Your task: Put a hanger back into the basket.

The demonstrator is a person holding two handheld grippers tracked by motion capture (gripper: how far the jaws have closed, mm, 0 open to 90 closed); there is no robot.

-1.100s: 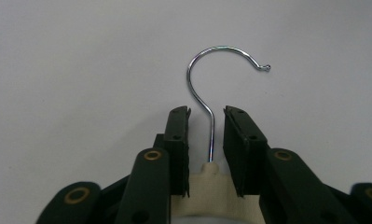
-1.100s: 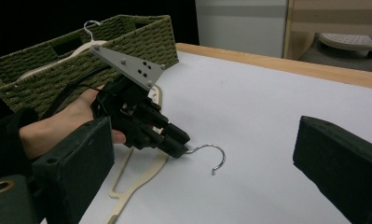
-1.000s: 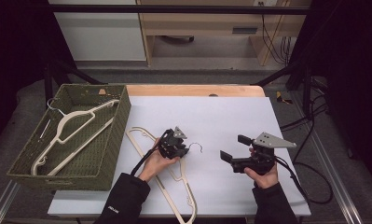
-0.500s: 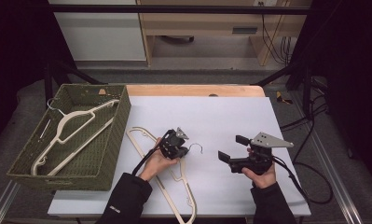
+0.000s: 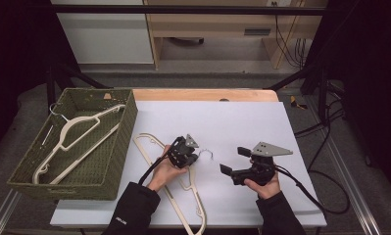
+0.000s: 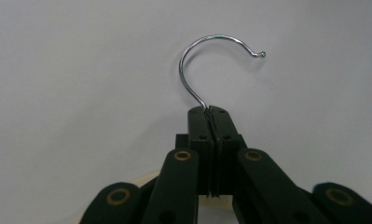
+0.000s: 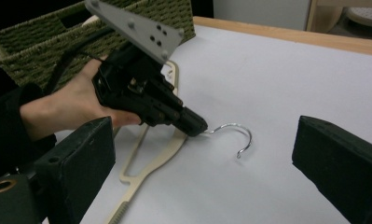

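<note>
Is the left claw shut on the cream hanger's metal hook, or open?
Shut on it: the left claw has its jaws pressed together on the base of the cream hanger's metal hook.

left tool (image 6: 210,112): closed onto hanger hook (image 6: 211,60) | right tool (image 5: 234,161): shifted slightly left

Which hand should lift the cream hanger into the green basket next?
Probably the left. The left gripper is already shut on the cream plastic hanger at its metal hook's base, and sits nearer the green woven basket. The right gripper is open, holding nothing.
</note>
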